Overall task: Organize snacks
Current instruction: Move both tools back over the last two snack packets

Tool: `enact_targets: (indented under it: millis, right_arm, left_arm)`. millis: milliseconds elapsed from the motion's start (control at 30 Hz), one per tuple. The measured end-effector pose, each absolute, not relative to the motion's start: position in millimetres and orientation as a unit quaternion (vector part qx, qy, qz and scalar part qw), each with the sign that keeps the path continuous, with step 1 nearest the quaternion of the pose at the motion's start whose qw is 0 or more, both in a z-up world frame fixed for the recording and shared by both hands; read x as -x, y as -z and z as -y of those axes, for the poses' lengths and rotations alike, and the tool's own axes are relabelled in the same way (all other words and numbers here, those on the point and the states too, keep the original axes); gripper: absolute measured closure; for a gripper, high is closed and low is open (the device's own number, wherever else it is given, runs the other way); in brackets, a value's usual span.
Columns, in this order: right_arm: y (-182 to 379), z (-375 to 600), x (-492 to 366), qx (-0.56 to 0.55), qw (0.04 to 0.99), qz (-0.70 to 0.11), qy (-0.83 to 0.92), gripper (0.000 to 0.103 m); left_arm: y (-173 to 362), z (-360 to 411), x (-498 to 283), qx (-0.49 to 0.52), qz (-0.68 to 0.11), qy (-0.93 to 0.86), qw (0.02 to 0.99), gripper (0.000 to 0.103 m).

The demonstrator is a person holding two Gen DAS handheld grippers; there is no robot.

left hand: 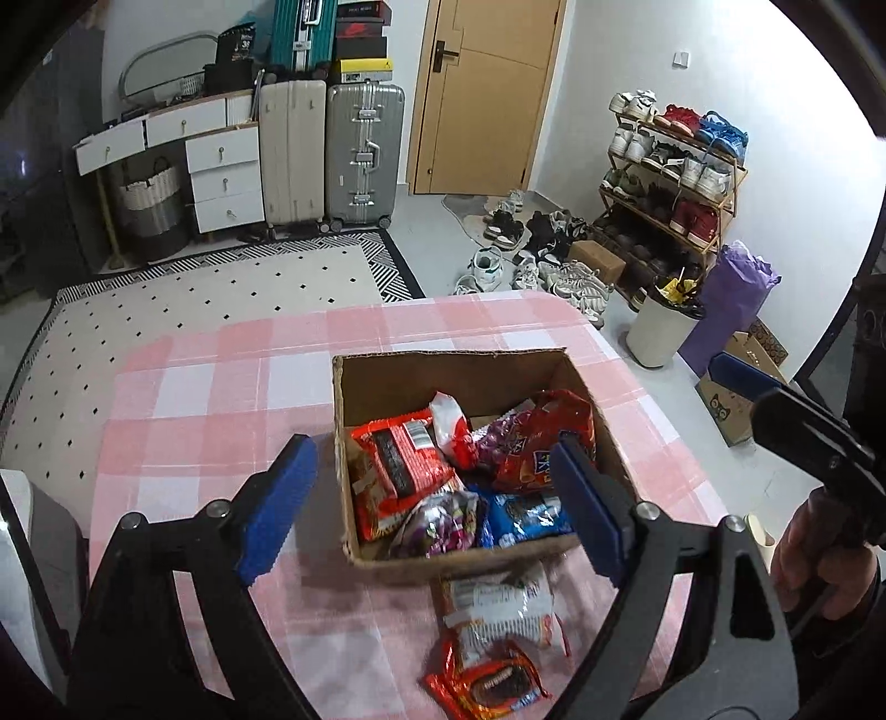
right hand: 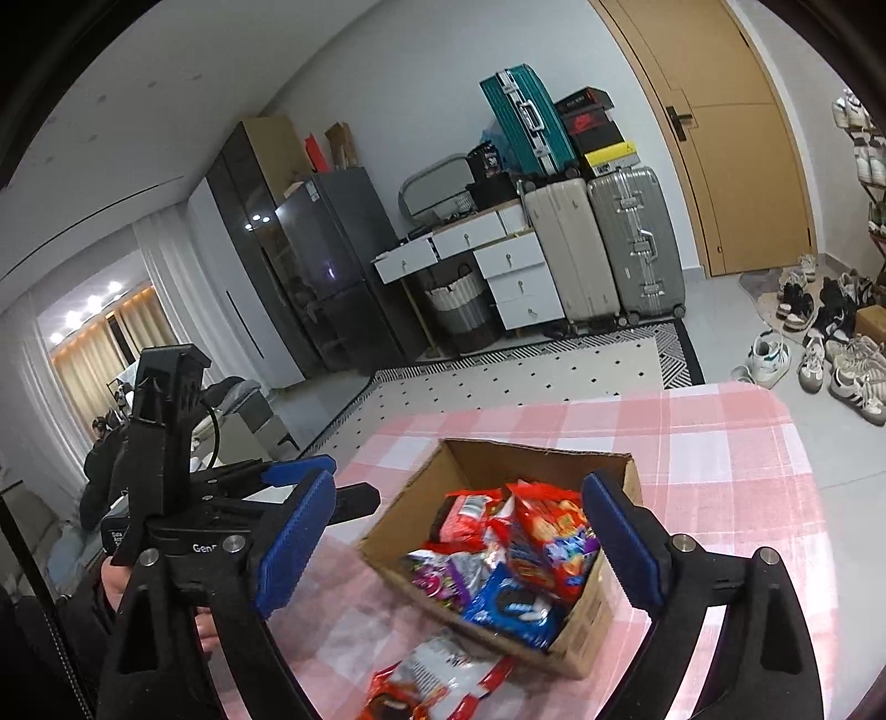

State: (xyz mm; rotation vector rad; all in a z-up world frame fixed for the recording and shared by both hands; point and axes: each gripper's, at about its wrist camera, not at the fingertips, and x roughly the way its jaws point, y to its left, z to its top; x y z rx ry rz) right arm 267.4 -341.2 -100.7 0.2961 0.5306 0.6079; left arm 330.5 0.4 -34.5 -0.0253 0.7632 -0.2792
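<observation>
Behind your work area, a wooden door (left hand: pixel 487 94) stands shut, with a beige suitcase (left hand: pixel 292 149) and a silver suitcase (left hand: pixel 362 152) upright just beside each other to its left. A teal suitcase (right hand: pixel 518 119) sits on top of them beside stacked shoe boxes (left hand: pixel 362 33). You see a white drawer unit (left hand: pixel 224 180), a full shoe rack (left hand: pixel 673 171), loose sneakers (left hand: pixel 531 260) on the floor, and a white bin (left hand: pixel 662 327) near a purple bag (left hand: pixel 731 310).

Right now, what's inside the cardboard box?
The cardboard box holds a red packet, blue Oreo pack, purple bag and orange-red bag; anything beneath is covered.
</observation>
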Motion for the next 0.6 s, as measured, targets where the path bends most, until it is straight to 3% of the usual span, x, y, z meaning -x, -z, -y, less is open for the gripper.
enact_targets:
  millis: [267,467,600]
  right_arm:
    - [86.9,344.1,-214.8,-0.147,0.913,-0.239,-0.298,0.01]
    - [82.0,346.7,-179.5,-0.151,0.917,-0.223,-0.294,0.005]
    - [82.6,345.9,-156.7,-0.142,0.92,-0.211,-0.297,0.002]
  left_arm:
    - [11.7,-0.2,-276.3,0.009,-0.355,0.133,0.925,0.016]
    - [1.2,-0.8,-239.8,0.016,-0.342,0.128,0.931,0.003]
    - [-1.5,0.8,-213.3,0.015,-0.331,0.128,0.935,0.002]
